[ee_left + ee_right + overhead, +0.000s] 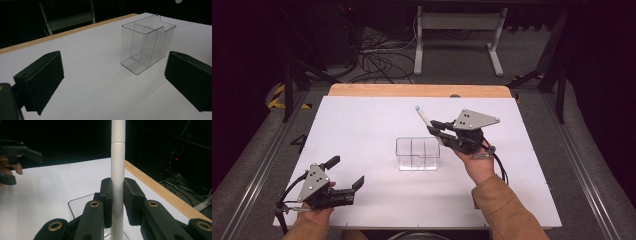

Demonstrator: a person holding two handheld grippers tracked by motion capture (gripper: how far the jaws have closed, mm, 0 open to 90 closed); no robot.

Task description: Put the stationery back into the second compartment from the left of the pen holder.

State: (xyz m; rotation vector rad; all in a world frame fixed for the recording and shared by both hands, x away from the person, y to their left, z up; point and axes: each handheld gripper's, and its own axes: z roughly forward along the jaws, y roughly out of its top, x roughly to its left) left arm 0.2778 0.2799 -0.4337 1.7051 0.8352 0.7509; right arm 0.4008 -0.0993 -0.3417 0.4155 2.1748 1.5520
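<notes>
So the right gripper (438, 131) has its jaws clamped on a white pen (424, 120), holding it tilted just above the clear organizer (417, 154) sitting mid-desk (362, 125). In the right gripper view the pen's top runs off the frame and its bottom end is cut off too, so I can't tell whether the tip is inside a compartment or just over the rim. Only a bit of the organizer's edge peeks out behind the jaws there. The left gripper (346, 172) sits near the desk's front left corner, jaws wide apart, nothing between them, well apart from the organizer.
</notes>
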